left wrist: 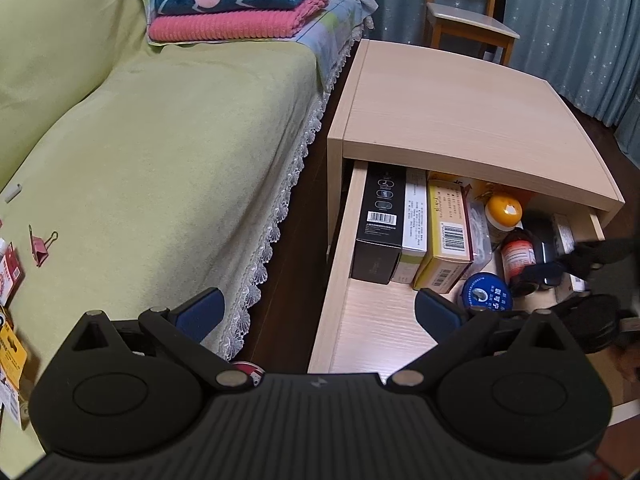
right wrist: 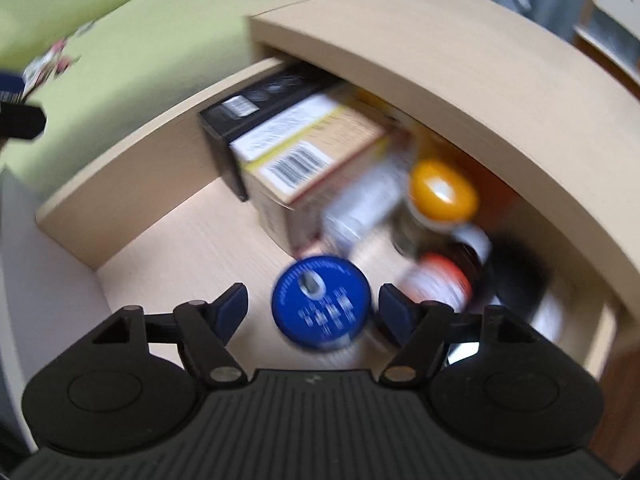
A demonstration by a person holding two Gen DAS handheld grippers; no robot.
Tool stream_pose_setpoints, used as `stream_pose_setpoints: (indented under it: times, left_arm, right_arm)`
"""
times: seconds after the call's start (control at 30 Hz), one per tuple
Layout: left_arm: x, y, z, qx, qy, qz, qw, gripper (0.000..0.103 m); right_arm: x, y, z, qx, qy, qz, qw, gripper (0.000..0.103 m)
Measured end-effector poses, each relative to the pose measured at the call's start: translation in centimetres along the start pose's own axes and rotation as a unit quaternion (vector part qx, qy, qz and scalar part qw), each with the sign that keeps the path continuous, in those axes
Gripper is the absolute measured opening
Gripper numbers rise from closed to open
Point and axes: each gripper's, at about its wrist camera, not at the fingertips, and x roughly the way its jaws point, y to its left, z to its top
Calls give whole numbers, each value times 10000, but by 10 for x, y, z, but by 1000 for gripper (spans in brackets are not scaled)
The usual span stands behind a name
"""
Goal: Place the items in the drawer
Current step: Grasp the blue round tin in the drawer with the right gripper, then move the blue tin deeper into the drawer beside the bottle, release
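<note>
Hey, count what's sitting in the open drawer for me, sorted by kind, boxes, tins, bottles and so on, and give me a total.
Upright boxes: 3, a black carton, a white carton, a yellow carton
Round blue tins: 1
Orange-capped jars: 1
Dark bottles with red-and-white label: 1
Total: 6 clearly countable; dark items at the drawer's right end are too hidden to count.

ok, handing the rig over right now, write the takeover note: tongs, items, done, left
Left tongs: open, empty, held over the gap between the bed and the open drawer.
Right tongs: open over the drawer front, straddling the blue tin on the drawer floor, apparently not touching; view is blurred.
Done: drawer holds the boxes, bottles and the tin.
Left: pink binder clip and packets lie on the bed; drawer not yet shut.
</note>
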Motion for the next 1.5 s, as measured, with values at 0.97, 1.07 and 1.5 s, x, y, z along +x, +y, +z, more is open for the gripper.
stream_pose_setpoints:
  times: [0.97, 1.07, 1.5]
  left_arm:
    - [6, -3, 1, 16, 48, -56, 10000, 102]
    - [6, -3, 1, 1, 47, -62, 10000, 102]
    - [5, -6, 2, 59, 38, -52, 10000, 102]
  right_arm:
    - [-25, -45, -9, 426, 903, -704, 9925, 65]
    - [-42, -54, -1, 786, 446, -1000, 9909, 65]
    - [-28, -108, 10, 1914, -241, -1944, 9618, 66]
